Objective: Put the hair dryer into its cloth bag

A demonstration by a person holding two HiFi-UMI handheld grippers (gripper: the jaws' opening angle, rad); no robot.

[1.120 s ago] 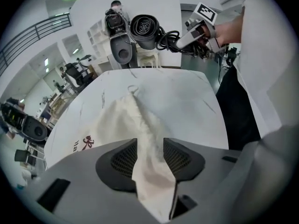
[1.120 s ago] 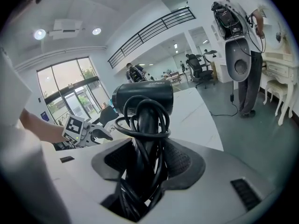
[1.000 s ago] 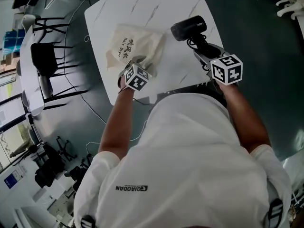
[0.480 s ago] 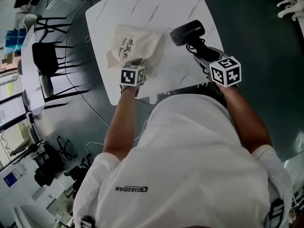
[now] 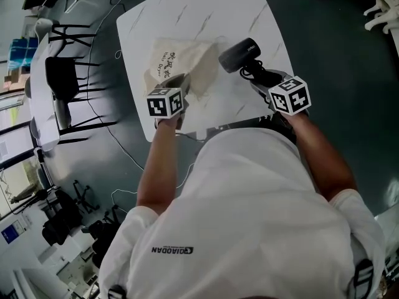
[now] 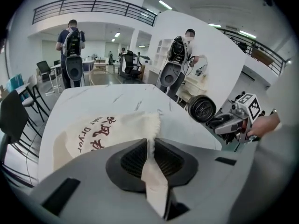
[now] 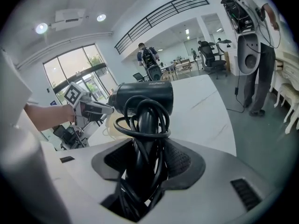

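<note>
The left gripper's fingers (image 6: 133, 160) have just been closing and now pinch a fold of the cloth bag's (image 6: 100, 132) open edge, the cream fabric running down between the two ribbed pads. The right gripper's fingers (image 7: 180, 160) clench the handle of the hair dryer (image 7: 142, 97), with its black cord looped in several turns around the handle and trailing down between them. There are two grippers, the left gripper (image 5: 179, 80) and the right gripper (image 5: 259, 80), and each carries one cube with black-and-white square markers. There is one hair dryer (image 5: 238, 53) and one cloth bag (image 5: 181, 58), both over one white marble-patterned table (image 5: 206, 11). The bag lies on the middle of the table, its near right edge lifted by the left gripper; the dryer is held to the right of it, barrel end near the bag's right edge, though contact between them cannot be judged. The bag bears the dark words "Hair Dryer" beside a row of red Chinese characters, partly hidden by the left gripper in its own view. Small pale lettering on the dryer's barrel is too small to read. The person's white shirt (image 5: 249, 217) carries one dark line of print across the back, not clearly legible. Far behind the table, the left gripper view shows two standing people.
</note>
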